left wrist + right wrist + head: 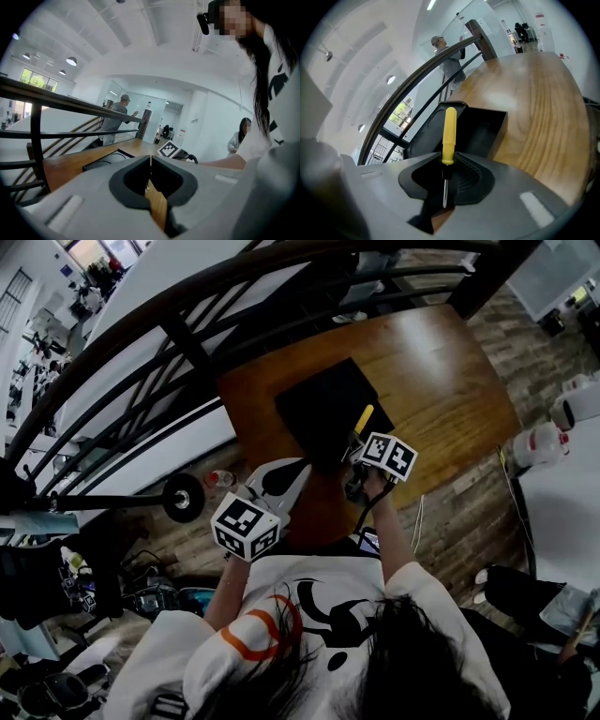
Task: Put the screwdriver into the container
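Above the near edge of the container (498, 133), we grip the screwdriver (449, 136) by its shaft in the right gripper (446, 171), left gripper (150, 180) closed and empty; releasing early risks it landing outside.

table (534, 117): varnished wood, clear grain, semi-gloss. container (480, 129): black plastic, matt. screwdriver (449, 133): glossy yellow plastic handle, bare metal shaft. right gripper (448, 164), left gripper (150, 164): grey matt plastic shells; the right one's inner faces are black and ribbed. railing (70, 104): dark, smooth, slight sheen.
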`<state>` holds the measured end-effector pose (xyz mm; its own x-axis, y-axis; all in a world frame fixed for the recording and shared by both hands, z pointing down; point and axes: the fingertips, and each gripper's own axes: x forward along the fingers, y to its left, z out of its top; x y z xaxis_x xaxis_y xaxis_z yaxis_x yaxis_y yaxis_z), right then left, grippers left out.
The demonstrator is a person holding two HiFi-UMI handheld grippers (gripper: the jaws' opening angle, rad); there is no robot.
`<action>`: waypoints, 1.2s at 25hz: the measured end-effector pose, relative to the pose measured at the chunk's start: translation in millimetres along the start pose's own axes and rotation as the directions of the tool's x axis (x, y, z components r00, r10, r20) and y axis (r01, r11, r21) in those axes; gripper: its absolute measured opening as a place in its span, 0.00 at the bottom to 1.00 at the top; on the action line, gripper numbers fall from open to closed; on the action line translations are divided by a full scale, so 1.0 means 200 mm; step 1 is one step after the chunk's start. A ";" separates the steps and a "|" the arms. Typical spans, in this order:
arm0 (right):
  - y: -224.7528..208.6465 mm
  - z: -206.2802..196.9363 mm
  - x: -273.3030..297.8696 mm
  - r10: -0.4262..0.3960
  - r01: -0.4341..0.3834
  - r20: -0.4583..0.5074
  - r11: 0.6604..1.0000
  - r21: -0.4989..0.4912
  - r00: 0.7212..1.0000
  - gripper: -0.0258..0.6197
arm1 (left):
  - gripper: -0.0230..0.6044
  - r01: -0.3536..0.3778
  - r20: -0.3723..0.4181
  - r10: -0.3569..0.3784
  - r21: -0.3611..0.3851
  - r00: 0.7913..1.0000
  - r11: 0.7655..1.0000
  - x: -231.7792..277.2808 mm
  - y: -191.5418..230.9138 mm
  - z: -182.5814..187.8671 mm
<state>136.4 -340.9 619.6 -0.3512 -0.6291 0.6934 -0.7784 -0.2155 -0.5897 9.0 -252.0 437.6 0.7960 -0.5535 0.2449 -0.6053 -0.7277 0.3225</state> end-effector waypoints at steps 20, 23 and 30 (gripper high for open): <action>-0.03 -0.04 0.14 -0.058 0.085 -0.135 0.975 0.205 0.989 0.19 | 0.04 -0.033 0.015 0.033 -0.019 0.999 0.999 -0.01 0.10 0.02; -0.02 -0.04 0.16 -0.049 0.082 -0.143 0.968 0.238 0.989 0.19 | 0.04 -0.035 0.016 0.035 -0.021 0.999 0.999 -0.01 0.10 0.02; -0.03 -0.02 0.19 -0.081 0.114 -0.175 0.975 0.192 0.981 0.20 | 0.04 -0.050 0.025 0.051 -0.026 0.998 0.998 -0.03 0.11 0.02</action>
<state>125.2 -360.8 650.4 -0.3727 -0.4695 0.8004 -0.6986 -0.4258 -0.5751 -9.4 -266.9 440.3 0.7641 -0.5996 0.2379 -0.6441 -0.6884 0.3335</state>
